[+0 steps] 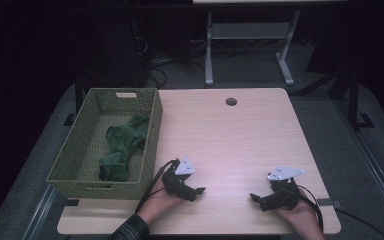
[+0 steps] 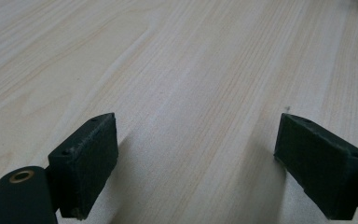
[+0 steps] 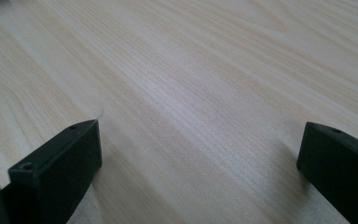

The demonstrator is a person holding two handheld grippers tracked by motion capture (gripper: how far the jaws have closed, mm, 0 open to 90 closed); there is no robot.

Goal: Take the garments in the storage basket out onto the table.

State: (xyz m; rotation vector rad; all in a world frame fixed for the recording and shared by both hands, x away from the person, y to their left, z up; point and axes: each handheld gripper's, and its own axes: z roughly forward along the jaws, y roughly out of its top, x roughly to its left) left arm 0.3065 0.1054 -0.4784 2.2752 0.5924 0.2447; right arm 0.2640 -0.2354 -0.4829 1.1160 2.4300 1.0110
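Left tool (image 1: 192, 191) sits low over the worktop (image 1: 230, 135) near its front edge, left of centre, just beside the basket's front right corner. In the left gripper view its two black pads (image 2: 86, 163) stand spread wide, bare light wood grain between them, nothing pinched.

Right tool (image 1: 258, 198) sits near the front right corner of the worktop, pointing toward the left one, the two well apart. In the right gripper view its pads (image 3: 58, 170) are likewise spread wide over bare wood, holding nothing.

Each tool is held in a hand coming in from the front edge: left hand (image 1: 162, 202), right hand (image 1: 300, 212). A grey three-cornered plate tops each.

Woven green basket (image 1: 152, 132) stands along the left edge of the worktop, overhanging it on the left. Inside lies a crumpled dark green cloth (image 1: 120, 147), toward the basket's right wall, running from mid-basket to its front end. Neither tool touches basket or cloth.

Round cable hole (image 1: 231, 102) near the far edge of the worktop, centre.
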